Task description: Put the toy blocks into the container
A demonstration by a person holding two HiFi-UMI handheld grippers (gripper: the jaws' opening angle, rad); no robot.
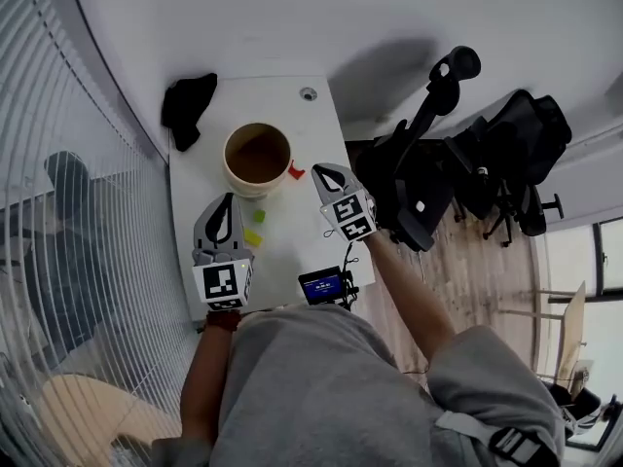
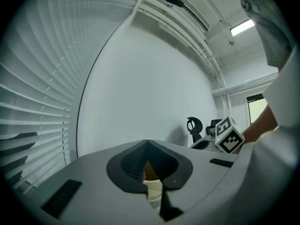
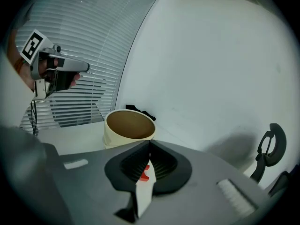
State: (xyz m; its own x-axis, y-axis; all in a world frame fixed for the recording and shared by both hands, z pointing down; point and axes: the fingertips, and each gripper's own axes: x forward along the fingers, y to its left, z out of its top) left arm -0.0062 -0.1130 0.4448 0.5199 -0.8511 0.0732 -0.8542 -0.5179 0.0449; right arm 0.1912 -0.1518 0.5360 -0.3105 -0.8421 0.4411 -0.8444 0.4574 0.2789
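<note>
The left gripper [image 1: 222,207] hangs near the container [image 1: 257,156], on its near-left side, with its jaws pressed together on nothing. A yellow block [image 1: 252,237] and a green block [image 1: 259,216] lie just in front of the container. A red block [image 1: 296,172] sits just beside the container's right wall. The right gripper [image 1: 324,173] points at it from farther right of the container, its jaws also closed and empty. If those closed tips go on to the red block, they will likely shove it along the container's wall or jam it there. They need to spread first.
</note>
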